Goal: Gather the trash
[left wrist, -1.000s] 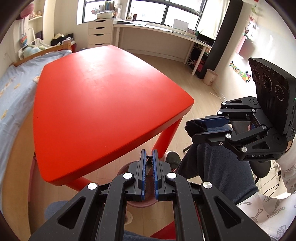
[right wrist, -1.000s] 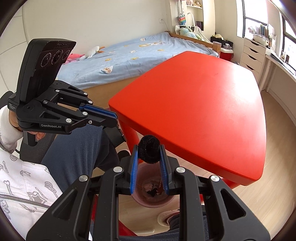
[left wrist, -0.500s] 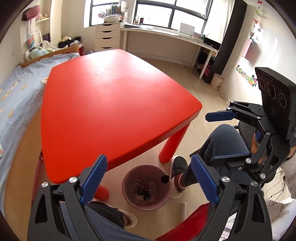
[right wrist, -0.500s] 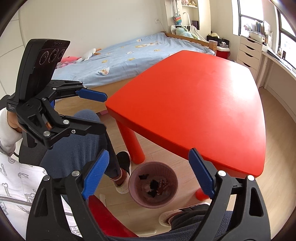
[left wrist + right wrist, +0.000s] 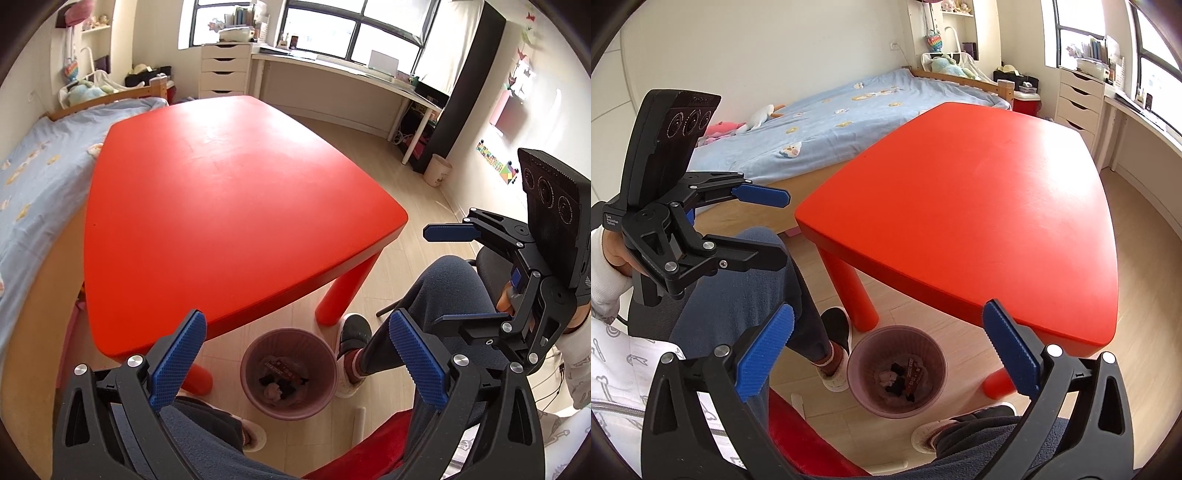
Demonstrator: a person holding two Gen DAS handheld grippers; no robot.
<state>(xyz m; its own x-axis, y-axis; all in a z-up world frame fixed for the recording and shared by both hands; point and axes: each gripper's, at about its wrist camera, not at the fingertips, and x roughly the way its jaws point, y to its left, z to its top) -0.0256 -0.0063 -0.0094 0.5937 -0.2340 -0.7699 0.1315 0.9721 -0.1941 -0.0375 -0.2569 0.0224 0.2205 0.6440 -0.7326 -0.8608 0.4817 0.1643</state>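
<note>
A pink waste bin [image 5: 290, 354] stands on the floor below the near corner of the red table [image 5: 229, 206]; it holds dark scraps and wrappers [image 5: 282, 380]. It also shows in the right wrist view [image 5: 897, 354], with the trash [image 5: 901, 378] inside. My left gripper [image 5: 295, 358] is open and empty, high above the bin. My right gripper [image 5: 886, 354] is open and empty, also above the bin. Each gripper shows in the other's view: the right gripper [image 5: 456, 275] and the left gripper [image 5: 772, 225], jaws apart.
The person's legs [image 5: 436, 295] and shoes [image 5: 352, 332] sit beside the bin, with a red chair seat [image 5: 809, 435] below. A bed [image 5: 849, 107] lies left of the table, a desk [image 5: 351, 74] and drawers [image 5: 221, 70] under the window.
Both grippers were shut above the bin, the right on a black fuzzy ball; both have opened wide and risen. The ball is out of the jaws.
</note>
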